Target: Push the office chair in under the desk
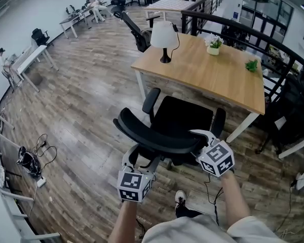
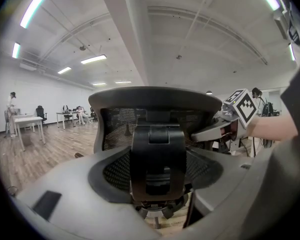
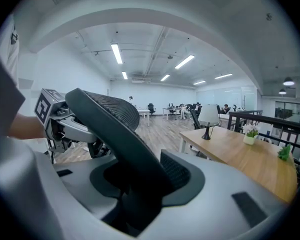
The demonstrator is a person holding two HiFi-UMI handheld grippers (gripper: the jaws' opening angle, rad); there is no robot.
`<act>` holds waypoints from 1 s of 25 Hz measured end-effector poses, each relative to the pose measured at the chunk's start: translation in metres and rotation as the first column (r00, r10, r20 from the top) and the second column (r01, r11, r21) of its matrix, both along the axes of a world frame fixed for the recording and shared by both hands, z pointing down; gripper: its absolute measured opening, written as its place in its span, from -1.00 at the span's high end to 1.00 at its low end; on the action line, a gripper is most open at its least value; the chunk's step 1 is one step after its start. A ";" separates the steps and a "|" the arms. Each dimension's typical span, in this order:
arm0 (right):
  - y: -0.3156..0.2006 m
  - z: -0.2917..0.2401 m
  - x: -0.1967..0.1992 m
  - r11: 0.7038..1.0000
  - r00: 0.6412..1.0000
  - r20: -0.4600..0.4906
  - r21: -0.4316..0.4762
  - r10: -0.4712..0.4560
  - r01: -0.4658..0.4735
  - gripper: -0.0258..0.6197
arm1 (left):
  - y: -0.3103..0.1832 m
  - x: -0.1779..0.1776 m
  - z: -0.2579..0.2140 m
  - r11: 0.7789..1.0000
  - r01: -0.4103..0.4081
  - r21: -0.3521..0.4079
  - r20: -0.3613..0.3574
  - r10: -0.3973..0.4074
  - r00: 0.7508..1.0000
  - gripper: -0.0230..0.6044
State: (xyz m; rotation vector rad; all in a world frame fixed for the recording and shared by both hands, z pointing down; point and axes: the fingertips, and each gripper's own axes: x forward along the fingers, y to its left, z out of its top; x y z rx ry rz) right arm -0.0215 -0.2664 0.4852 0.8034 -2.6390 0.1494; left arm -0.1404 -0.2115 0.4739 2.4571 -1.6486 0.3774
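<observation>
A black mesh office chair stands on the wood floor just short of the wooden desk, its seat facing the desk. Its curved backrest is toward me. My left gripper sits low behind the backrest; in the left gripper view its jaws close round the black back spine. My right gripper is at the backrest's right end; in the right gripper view the backrest edge runs down between the jaws and fills the gap.
On the desk stand a white lamp, a potted flower and a small green plant. A black railing curves behind the desk. A bag with cables lies on the floor at left. My shoe is behind the chair.
</observation>
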 end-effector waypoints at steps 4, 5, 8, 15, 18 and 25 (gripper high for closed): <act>-0.012 0.001 0.005 0.999 0.999 -0.008 0.004 -0.032 0.032 0.37 | -0.013 0.006 0.001 1.000 0.013 -0.005 0.002 -0.013 1.000 -0.11; -0.015 0.001 0.006 0.999 0.999 -0.009 0.002 -0.038 0.038 0.37 | -0.015 0.009 0.001 1.000 0.016 -0.006 0.001 -0.016 1.000 -0.11; -0.023 0.002 0.013 0.999 0.999 -0.004 0.001 -0.043 0.043 0.37 | -0.022 0.016 0.001 1.000 0.027 -0.005 -0.002 -0.027 1.000 -0.11; -0.047 0.001 0.024 0.999 0.999 0.003 0.011 -0.052 0.052 0.37 | -0.043 0.027 0.001 0.999 0.044 0.006 -0.003 -0.044 0.999 -0.11; -0.055 0.001 0.027 0.999 0.999 0.006 0.015 -0.047 0.047 0.38 | -0.052 0.030 0.001 0.999 0.042 0.004 -0.001 -0.042 0.999 -0.11; -0.074 0.000 0.031 0.999 0.999 0.020 0.013 -0.041 0.040 0.38 | -0.071 0.032 -0.002 0.999 0.051 0.016 -0.022 -0.051 0.998 -0.11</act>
